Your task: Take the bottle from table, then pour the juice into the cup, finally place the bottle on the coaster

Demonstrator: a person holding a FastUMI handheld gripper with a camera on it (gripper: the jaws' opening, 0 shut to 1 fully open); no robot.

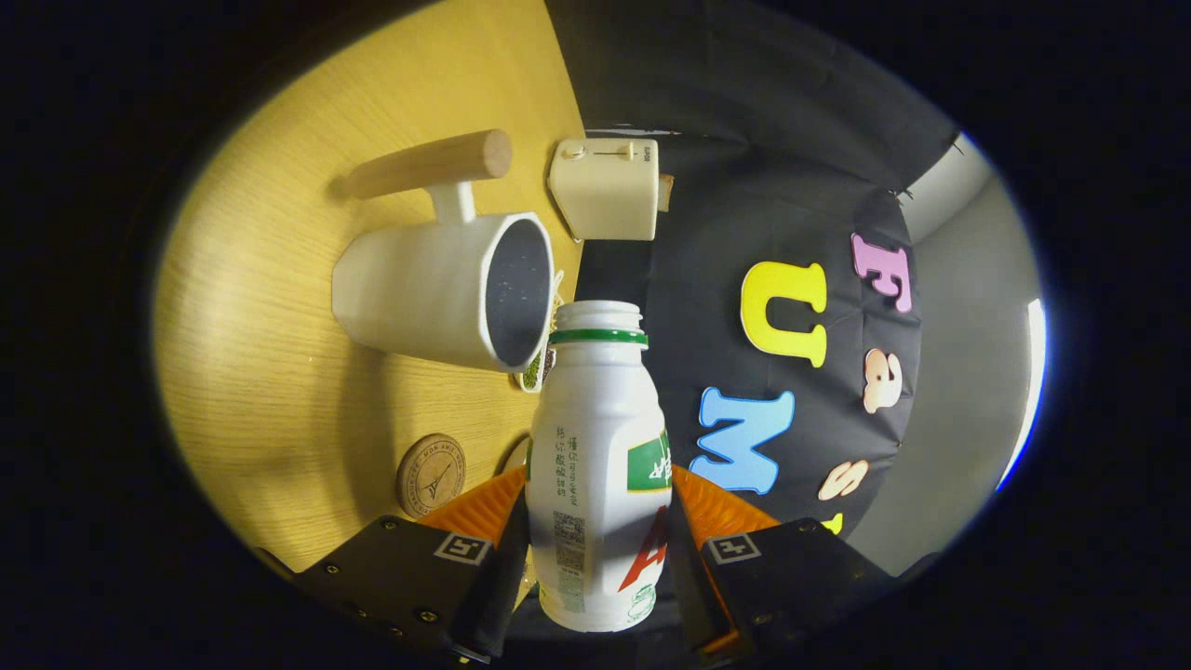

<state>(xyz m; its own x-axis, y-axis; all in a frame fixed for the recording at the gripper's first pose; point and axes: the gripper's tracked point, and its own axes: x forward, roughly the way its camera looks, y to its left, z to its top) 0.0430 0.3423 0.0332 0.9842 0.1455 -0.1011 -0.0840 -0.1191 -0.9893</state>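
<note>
We had the gripper [595, 549] clamped on the bottle [597, 447], tilted mouth-first toward the cup [437, 293] for pouring.

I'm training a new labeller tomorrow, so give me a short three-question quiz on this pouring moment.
1. True or false: the gripper is shut on the bottle.
2. The bottle's open mouth is nearest which thing? A) the coaster B) the cup C) the toaster
3. Fill in: the cup has a ____ handle.

Key: 1 true, both fingers press on its sides. 2 B, the mouth sits beside the cup's rim. 3 wooden.
</note>
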